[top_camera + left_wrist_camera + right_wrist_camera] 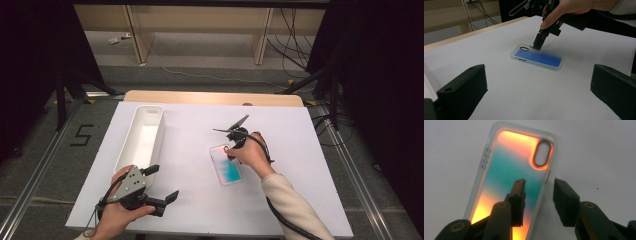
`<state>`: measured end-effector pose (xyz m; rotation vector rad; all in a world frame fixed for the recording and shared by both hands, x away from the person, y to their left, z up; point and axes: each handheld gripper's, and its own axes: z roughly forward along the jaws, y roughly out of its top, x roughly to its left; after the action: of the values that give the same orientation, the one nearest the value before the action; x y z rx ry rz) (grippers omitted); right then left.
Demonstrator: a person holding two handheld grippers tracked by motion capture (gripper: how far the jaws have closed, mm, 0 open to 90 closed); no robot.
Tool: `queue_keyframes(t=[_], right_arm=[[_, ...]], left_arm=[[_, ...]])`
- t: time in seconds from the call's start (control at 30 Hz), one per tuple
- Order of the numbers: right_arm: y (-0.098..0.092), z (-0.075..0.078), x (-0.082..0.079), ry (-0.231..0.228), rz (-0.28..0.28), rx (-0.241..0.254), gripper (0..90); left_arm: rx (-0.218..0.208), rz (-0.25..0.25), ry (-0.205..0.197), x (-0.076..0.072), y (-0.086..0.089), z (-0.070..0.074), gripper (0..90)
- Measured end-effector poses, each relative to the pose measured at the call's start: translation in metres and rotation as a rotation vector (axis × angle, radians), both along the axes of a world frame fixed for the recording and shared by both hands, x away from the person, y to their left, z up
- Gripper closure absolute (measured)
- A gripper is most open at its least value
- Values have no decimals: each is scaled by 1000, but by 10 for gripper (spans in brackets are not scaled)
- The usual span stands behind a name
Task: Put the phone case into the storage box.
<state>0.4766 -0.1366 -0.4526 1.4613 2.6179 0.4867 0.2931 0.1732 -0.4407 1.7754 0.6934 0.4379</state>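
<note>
A translucent phone case (pixel 227 167) lies flat on the white table, teal and pink from above, with its camera cutout at the far end. My right gripper (pixel 231 152) points down at the case's far end. In the right gripper view one jaw of the right gripper (pixel 540 182) stands inside the case (pixel 506 170) and the other outside, with the side wall between them and a gap still showing, so it is open. My left gripper (pixel 162 183) rests near the front left of the table, open and empty. In the left gripper view the case (pixel 537 58) lies ahead of the wide-apart jaws.
A long white tray (pixel 131 135) stands empty at the left of the table, just beyond my left gripper. The white table top (pixel 290 200) has free room to the right and front of the case. Cables trail from both grippers.
</note>
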Motion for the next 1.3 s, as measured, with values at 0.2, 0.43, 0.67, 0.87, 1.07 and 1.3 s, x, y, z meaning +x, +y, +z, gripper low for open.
queue_keyframes(t=[0.2, 0.43, 0.67, 0.87, 1.07, 1.3], right_arm=[[0, 0, 1, 28, -15, -9, 667], [0, -2, 3, 27, -39, 1, 716], [1, -2, 5, 39, -48, 0, 745], [3, -3, 6, 49, -52, -11, 762], [2, -4, 8, 40, -44, -15, 788], [3, -4, 8, 56, -73, -10, 808]], left_arm=[[0, 0, 0, 0, 0, 0, 2], [4, -5, -6, 0, 0, 0, 2], [4, -6, -6, 0, 0, 0, 2], [-2, -12, -7, 1, 0, 0, 2], [-7, -5, -2, 0, 0, 0, 2], [-7, -2, 0, 0, 0, 0, 2]])
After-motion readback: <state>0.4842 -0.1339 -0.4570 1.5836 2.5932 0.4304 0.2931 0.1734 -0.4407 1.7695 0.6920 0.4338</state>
